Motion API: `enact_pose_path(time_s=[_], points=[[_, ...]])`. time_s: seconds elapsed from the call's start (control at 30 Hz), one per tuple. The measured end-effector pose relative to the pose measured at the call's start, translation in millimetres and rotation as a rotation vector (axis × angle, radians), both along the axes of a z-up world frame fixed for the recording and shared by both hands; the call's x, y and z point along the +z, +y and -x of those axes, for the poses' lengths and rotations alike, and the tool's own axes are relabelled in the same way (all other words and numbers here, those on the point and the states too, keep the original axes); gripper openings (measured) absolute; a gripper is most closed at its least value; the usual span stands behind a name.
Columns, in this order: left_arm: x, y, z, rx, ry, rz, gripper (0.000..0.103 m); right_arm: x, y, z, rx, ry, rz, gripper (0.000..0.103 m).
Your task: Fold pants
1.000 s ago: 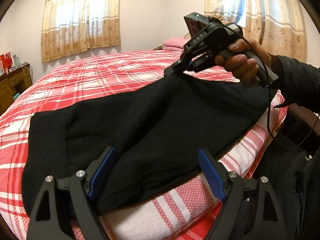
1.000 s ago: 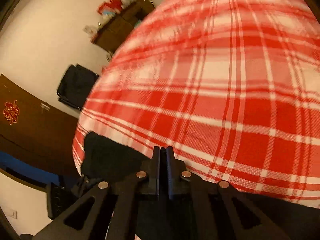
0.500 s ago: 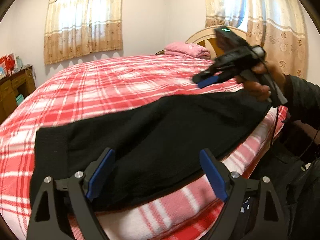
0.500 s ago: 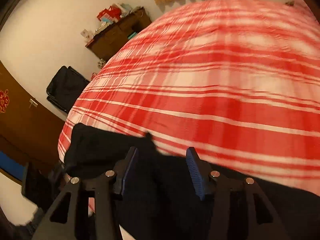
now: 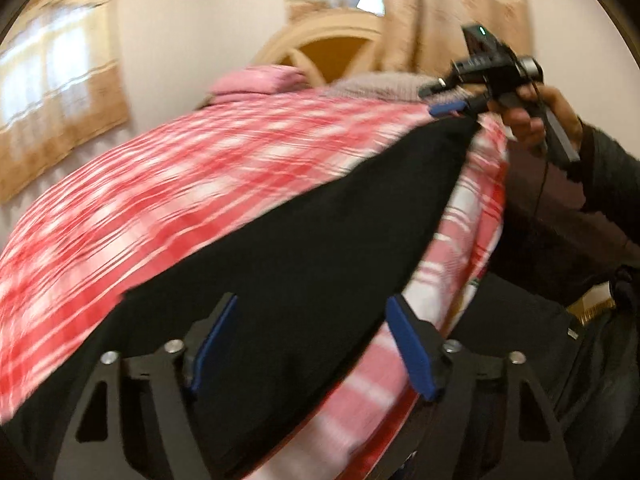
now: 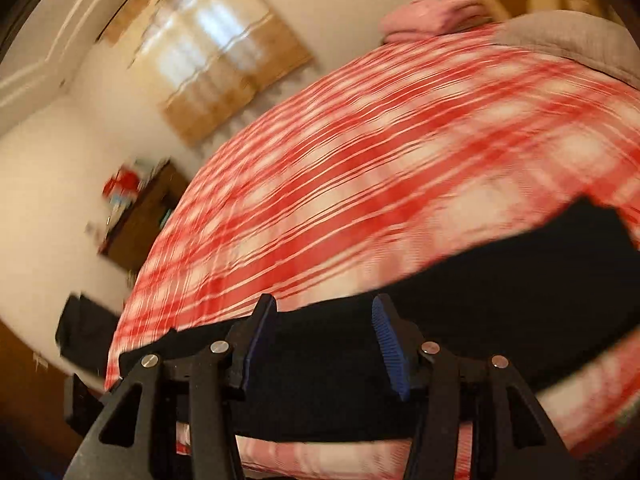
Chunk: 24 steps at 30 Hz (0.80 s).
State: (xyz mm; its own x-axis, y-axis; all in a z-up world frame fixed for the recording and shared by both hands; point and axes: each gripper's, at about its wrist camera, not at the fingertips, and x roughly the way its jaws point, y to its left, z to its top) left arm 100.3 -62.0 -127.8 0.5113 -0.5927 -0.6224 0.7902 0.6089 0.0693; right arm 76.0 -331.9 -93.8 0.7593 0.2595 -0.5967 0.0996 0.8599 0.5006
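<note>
Much of the black pants (image 5: 304, 248) is blurred, edges cropped.

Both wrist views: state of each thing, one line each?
Pants: black, lying flat along the near edge of the bed, not gripped.
Left tongs: open, just been closing, nothing pinched.
Right tongs: open, just been opening, above the pants, empty.
Bed: covered by a red plaid blanket.
Curtains: drawn.
</note>
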Motion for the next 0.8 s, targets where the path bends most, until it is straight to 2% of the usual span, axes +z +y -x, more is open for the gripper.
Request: enact_pose_path(time_s=[0.13,0.2,0.33,0.4,0.53,0.63,0.73,0.8], points=[[-8,-40,1,-0.082,0.030,-0.040,0.066,-9,-27,25,-0.069,-0.019,-0.028,0.052],[-14,-60,0,-0.114,0.043,-0.073,0.058,-16,-39,34,-0.090,-0.020,-0.057,0.052],[-25,-78,2,-0.132,0.047,-0.143,0.056,-30,-57,44,-0.118,-0.012,-0.093,0.052],[-29,-79,1,-0.125,0.037,-0.173,0.045,-30,-59,45,-0.106,-0.012,-0.082,0.052],[-32,-73,-6,-0.106,0.080,-0.150,0.044,-32,-59,46,-0.106,-0.023,-0.071,0.052],[-32,-71,-5,-0.102,0.078,-0.146,0.036,-35,-60,46,-0.120,-0.017,-0.073,0.052],[-28,-69,-6,-0.101,0.096,-0.131,0.016,-31,-62,51,-0.148,-0.025,-0.067,0.052],[-28,-69,-7,-0.103,0.100,-0.131,0.014,-26,-65,57,-0.177,-0.041,-0.061,0.052]])
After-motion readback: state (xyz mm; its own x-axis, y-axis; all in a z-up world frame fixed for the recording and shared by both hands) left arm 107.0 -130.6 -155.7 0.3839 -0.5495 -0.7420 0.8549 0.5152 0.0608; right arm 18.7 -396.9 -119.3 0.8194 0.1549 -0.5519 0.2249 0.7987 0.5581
